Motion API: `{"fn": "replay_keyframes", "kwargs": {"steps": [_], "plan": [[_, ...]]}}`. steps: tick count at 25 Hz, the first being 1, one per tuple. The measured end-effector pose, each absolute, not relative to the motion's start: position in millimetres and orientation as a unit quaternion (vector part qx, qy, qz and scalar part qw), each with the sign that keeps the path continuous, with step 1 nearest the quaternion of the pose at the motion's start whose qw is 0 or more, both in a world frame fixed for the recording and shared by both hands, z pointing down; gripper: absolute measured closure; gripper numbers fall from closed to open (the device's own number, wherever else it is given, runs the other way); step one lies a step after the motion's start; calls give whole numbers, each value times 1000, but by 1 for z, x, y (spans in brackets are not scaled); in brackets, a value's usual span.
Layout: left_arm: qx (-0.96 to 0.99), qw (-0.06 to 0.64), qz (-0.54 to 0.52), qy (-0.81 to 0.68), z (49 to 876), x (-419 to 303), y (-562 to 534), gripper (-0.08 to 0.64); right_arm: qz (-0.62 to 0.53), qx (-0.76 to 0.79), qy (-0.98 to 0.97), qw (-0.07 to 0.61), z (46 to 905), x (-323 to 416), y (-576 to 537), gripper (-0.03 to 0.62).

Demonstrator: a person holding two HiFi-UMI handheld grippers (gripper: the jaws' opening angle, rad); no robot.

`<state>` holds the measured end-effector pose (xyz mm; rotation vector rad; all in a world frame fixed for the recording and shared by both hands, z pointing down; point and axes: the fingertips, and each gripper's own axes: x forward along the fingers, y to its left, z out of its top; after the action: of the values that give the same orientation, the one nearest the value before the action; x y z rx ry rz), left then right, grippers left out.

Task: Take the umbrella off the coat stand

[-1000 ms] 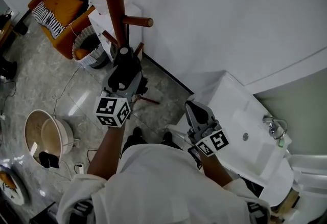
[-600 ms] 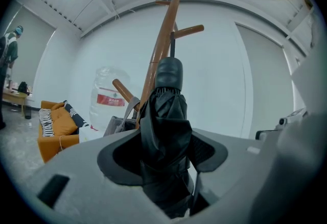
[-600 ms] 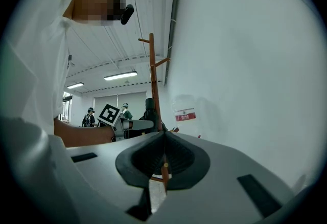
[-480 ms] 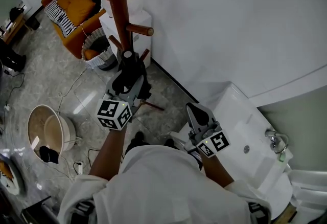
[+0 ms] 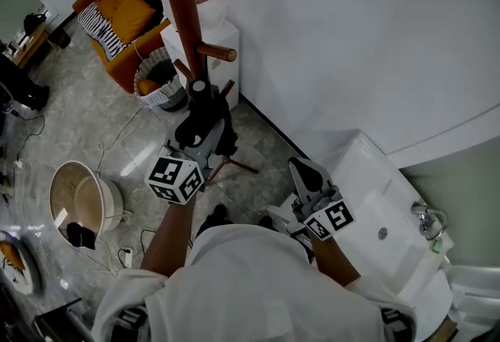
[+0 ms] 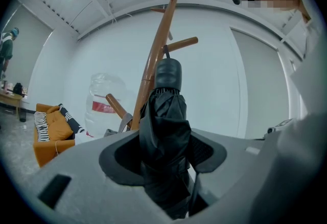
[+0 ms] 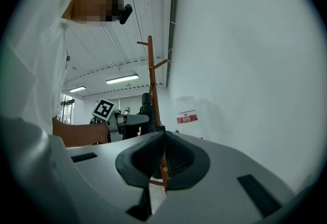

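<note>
Umbrella (image 6: pixel 163 131), right beside the stand (image 5: pixel 179 8), is squeezed by fingers of the left gripper (image 5: pixel 202 119), which just closed in. Right gripper (image 7: pixel 163 156) fingers are together.

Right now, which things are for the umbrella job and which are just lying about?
For the job:
black folded umbrella
tall brown wooden coat stand
left gripper, jaws just been closing onto the umbrella

Just lying about:
orange armchair
woven basket
round wooden tub
white sink
right gripper, shut, empty
</note>
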<state>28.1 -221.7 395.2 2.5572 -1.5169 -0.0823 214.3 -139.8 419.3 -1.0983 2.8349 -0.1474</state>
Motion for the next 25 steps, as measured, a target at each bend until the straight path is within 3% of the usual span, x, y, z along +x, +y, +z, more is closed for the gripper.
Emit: {"fn": "replay_keyframes", "kwargs": {"steps": [25], "plan": [[872, 72, -42, -482, 362, 48, -205, 324, -47, -360, 930, 56, 417, 222, -135, 577]]}}
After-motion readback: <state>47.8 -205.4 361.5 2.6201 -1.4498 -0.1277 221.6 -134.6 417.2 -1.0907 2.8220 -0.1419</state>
